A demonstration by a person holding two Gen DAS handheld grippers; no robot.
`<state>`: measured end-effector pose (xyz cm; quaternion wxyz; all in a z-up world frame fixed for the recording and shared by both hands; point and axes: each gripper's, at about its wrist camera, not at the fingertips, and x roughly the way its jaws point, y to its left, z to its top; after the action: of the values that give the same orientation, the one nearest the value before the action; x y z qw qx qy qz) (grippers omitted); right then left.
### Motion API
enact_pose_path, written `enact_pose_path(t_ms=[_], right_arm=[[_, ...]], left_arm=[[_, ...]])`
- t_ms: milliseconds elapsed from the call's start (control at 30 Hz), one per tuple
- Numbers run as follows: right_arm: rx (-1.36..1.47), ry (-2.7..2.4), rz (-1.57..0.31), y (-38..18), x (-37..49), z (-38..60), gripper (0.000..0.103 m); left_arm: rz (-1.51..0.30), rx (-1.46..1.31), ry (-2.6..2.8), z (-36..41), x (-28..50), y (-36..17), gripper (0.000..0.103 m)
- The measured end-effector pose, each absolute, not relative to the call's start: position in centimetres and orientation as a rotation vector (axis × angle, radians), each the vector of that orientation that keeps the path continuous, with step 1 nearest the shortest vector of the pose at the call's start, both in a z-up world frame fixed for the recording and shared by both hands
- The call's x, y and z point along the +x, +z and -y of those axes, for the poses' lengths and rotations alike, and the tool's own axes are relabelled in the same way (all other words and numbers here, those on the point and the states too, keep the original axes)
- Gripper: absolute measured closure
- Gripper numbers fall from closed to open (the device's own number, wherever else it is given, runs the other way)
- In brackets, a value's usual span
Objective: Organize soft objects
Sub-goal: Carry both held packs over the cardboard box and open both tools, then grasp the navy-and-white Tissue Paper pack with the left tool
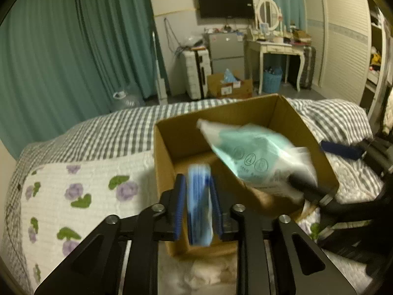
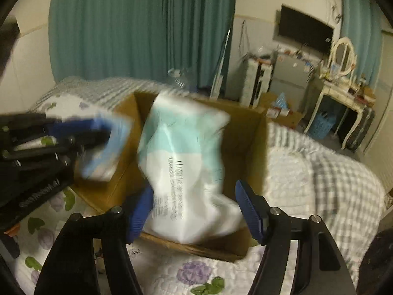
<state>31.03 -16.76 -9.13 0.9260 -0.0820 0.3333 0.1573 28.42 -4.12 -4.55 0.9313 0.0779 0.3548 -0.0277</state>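
Note:
An open cardboard box [image 1: 169,147] [image 2: 248,147] sits on the bed. My left gripper [image 1: 197,191] is shut on a small blue tissue pack [image 1: 199,204], held at the box's near wall; the pack also shows in the right wrist view [image 2: 105,152]. My right gripper [image 2: 194,196] has its jaws wide apart around a teal-and-white towel pack [image 2: 184,159], which hangs over the box opening; the right pad is clear of the pack. The towel pack also shows in the left wrist view [image 1: 255,157], blurred.
The bed has a white floral quilt [image 1: 73,196] and a grey checked blanket [image 1: 110,127]. Beyond it are teal curtains [image 1: 73,36], a small fridge [image 1: 227,49], a dressing table [image 1: 277,46], suitcases and a floor box [image 1: 229,86].

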Motion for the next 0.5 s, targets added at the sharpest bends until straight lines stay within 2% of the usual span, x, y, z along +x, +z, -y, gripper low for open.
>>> enact_pose_path(t_ms=[67, 133, 300, 367, 433, 500], right_arm=[[-0.141, 0.307, -0.662, -7.5, 30.1, 17.7, 0.035], [-0.116, 0.303, -0.648, -6.0, 29.0, 18.4, 0.025], [-0.166, 0.247, -0.611, -2.5, 25.0, 19.1, 0.023], [-0.178, 0.237, -0.600, -1.2, 22.5, 19.6, 0.017], [-0.186, 0.235, -0.585, -0.3, 20.5, 20.3, 0.008], [-0.200, 0.233, -0.573, 0.4, 18.5, 20.5, 0.007]], left_arm=[[-0.717, 0.175, -0.042, 4.1, 27.4, -3.9, 0.051], [-0.689, 0.184, -0.035, 4.0, 26.0, -2.8, 0.035], [-0.654, 0.143, -0.049, 3.3, 22.3, 0.1, 0.031], [-0.650, 0.118, -0.047, 3.0, 20.8, 1.1, 0.018], [-0.629, 0.098, -0.040, 2.6, 18.7, 1.9, 0.015], [-0.619, 0.088, -0.037, 2.4, 17.1, 2.3, 0.013]])
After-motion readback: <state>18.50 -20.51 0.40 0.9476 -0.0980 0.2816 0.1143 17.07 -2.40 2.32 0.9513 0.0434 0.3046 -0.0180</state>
